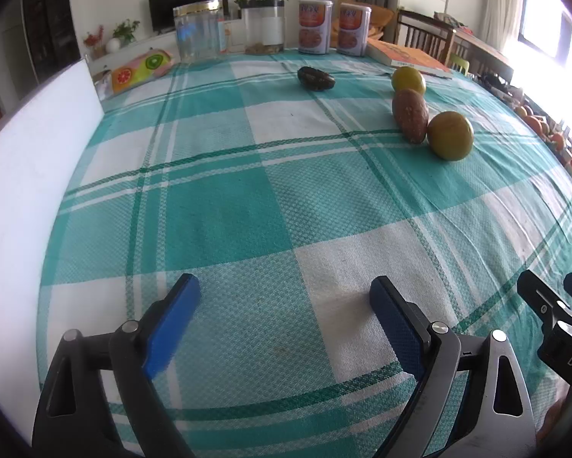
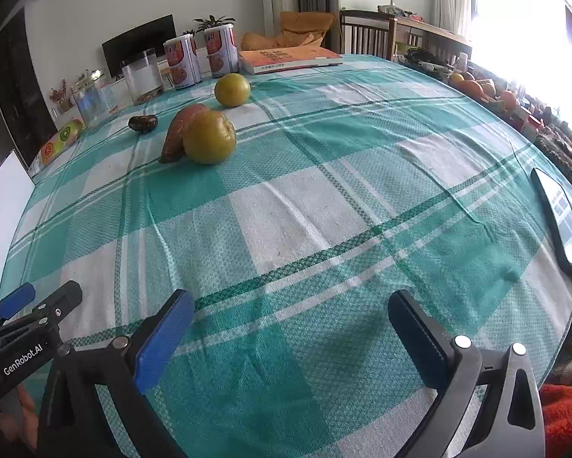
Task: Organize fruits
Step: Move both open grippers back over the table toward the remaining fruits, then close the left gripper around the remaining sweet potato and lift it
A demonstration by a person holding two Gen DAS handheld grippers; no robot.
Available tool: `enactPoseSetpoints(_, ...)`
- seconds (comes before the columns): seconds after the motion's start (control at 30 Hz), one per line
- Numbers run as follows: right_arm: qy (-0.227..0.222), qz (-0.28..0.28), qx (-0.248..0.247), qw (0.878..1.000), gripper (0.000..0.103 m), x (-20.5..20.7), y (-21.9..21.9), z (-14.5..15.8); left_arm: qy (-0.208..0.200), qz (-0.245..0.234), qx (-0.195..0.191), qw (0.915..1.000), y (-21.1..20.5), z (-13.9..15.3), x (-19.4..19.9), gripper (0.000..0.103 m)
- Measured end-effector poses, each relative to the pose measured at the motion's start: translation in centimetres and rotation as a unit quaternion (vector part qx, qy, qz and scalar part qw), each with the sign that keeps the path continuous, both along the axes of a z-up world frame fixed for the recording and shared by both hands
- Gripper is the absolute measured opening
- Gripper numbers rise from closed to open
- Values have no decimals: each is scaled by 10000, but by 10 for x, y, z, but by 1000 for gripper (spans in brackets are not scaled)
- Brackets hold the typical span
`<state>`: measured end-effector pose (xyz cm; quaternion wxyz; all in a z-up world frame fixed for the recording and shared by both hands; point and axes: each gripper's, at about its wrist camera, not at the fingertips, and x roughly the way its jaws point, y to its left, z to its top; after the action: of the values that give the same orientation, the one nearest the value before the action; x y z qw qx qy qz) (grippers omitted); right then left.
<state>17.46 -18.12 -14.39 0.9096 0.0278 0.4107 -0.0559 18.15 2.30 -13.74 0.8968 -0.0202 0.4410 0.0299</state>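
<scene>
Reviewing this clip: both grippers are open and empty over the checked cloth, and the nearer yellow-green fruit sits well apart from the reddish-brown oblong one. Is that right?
Not quite. The nearer yellow-green fruit is not apart from the reddish-brown oblong one; it rests right against it, as the right wrist view shows. The rest holds: the left gripper and the right gripper are open and empty over the checked cloth.

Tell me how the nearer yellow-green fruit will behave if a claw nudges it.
The nearer fruit looks round and smooth, so it would probably roll on the flat tablecloth. It appears to touch the brown fruit, which may block it on that side or get pushed along. Its skin looks glossy, so the pads might slip unless they close around its middle.
</scene>
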Motion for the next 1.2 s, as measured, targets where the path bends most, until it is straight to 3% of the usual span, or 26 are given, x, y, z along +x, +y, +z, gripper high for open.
enactPoseSetpoints(0.17, -530, 49, -605, 9968, 101, 3, 4, 24, 2, 0, 4, 10000, 0, 0, 0, 92)
enactPoseSetpoints(0.27, -549, 148, -940, 9939, 101, 17, 0, 27, 2, 0, 4, 10000, 0, 0, 0, 92)
enactPoseSetpoints(0.47, 96, 25, -162, 9998, 101, 38, -30, 2, 5, 0, 17, 10000, 0, 0, 1, 93)
enactPoseSetpoints(0.8, 401, -74, 142, 9991, 102, 42, -38, -11, 12, -13, 5, 10000, -1, 0, 1, 93)
enactPoseSetpoints(0.9, 405, -61, 158, 9990, 102, 42, -38, -11, 145, -189, -475, 9986, -1, 8, 13, 93)
enactPoseSetpoints(1.0, 411, -57, 165, 9990, 103, 43, -38, -11, 11, -220, -856, 9961, -4, 28, 37, 93)
enactPoseSetpoints(1.07, 421, -53, 158, 9990, 103, 43, -38, -11, -74, -175, -1070, 9941, -6, 42, 61, 93)
enactPoseSetpoints(1.2, 441, -52, 123, 9989, 103, 44, -37, -12, 168, -299, -1432, 9891, -23, 53, 119, 91)
